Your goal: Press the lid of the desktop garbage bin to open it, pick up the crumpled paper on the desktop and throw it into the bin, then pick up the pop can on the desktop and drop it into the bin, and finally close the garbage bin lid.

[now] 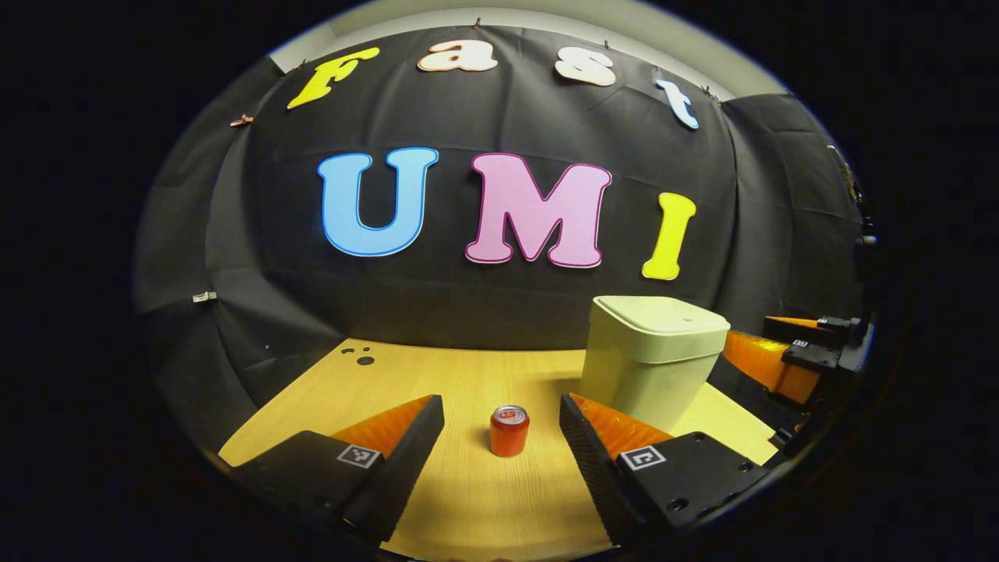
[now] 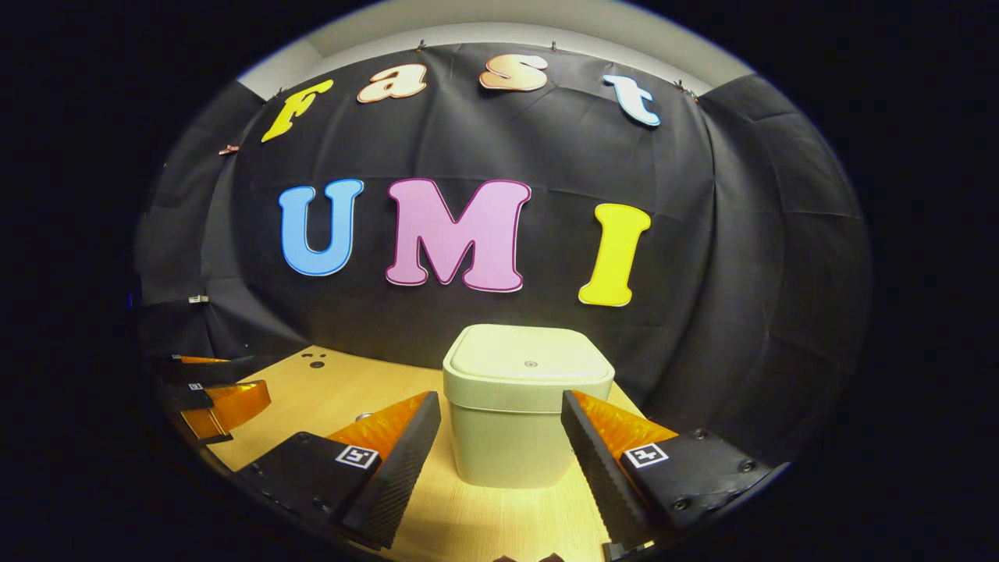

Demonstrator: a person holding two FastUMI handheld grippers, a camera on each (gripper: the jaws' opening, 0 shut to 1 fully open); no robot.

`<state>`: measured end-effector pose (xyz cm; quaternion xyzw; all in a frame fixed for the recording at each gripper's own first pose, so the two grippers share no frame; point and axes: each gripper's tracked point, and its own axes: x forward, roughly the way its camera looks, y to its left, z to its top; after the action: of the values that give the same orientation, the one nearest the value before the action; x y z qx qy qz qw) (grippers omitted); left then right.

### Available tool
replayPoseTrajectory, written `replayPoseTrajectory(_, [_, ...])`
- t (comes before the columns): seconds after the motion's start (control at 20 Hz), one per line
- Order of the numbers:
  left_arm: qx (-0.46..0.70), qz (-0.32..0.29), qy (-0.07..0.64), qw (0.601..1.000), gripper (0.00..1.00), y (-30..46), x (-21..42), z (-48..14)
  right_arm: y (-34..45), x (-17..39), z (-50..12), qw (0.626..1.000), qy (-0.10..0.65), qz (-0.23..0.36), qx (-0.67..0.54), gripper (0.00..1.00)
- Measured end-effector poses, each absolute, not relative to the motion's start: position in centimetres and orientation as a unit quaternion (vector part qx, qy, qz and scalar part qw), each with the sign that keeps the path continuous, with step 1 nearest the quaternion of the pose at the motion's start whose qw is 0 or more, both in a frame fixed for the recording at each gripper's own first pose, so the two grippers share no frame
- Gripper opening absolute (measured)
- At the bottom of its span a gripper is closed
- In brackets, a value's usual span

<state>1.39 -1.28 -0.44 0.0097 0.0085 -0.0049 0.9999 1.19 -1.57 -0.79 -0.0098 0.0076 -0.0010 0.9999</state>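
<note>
Left gripper (image 1: 501,406) jaws wide apart, holding nothing; small red aluminium pop can (image 1: 509,431) stands upright on the light wooden desktop (image 1: 437,375) dead ahead, centred in the gap between the fingers but beyond the tips, not touching either. Can's long axis is vertical, silver top with pull tab facing up. Pale cream square plastic garbage bin (image 1: 652,359) with its flat push lid (image 2: 529,359) shut sits ahead and to the right of the left tool, farther off than the can. Right gripper (image 2: 501,406) is also spread wide and empty; the bin is straight ahead of it, centred between its fingers, past the tips. Bin upright, lid facing up, a small dot near the lid centre. From the left gripper view the right tool is at the far right edge, beside the bin; from the right gripper view the left tool is low at the far left. Crumpled paper: cannot locate it. Judgement: lid looks unpressed, so the opening step is probably pending. Risks: pressing off-centre or at a slant could slide or tip the light bin instead of releasing the lid; an uneven close on the can could knock it over so it rolls off the desktop; grabbing the can first breaks the task order.
</note>
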Motion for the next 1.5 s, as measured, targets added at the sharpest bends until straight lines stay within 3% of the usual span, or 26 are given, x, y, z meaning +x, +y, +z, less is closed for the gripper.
replayPoseTrajectory(0.9, [0.012, -0.009, 0.027, 1.000, 0.96, -1.3, 3.5, -2.2, -1.5, 2.3, -1.0, 0.999, 0.024, 0.018, -0.033, 0.95])
replayPoseTrajectory(1.05, [0.008, -0.008, 0.021, 1.000, 0.96, -1.1, 3.6, -1.7, -1.4, 2.6, -0.6, 0.999, 0.022, 0.017, -0.035, 0.57])
replayPoseTrajectory(1.15, [0.007, -0.007, 0.021, 1.000, 0.96, -1.0, 3.6, -1.7, -1.2, 2.9, -0.5, 0.999, 0.021, 0.020, -0.039, 0.54])
replayPoseTrajectory(1.2, [0.008, -0.008, 0.023, 1.000, 0.96, -1.0, 3.6, -1.9, -1.2, 3.0, -0.4, 0.999, 0.020, 0.020, -0.041, 0.49])
replayPoseTrajectory(1.25, [0.008, -0.008, 0.024, 1.000, 0.96, -1.0, 3.6, -2.0, -1.1, 3.1, -0.4, 0.999, 0.022, 0.023, -0.041, 0.34])
replayPoseTrajectory(1.5, [0.011, -0.005, 0.030, 0.999, 0.96, -0.8, 3.6, -2.3, -0.5, 3.5, -1.2, 0.998, 0.041, 0.038, -0.037, 0.16])
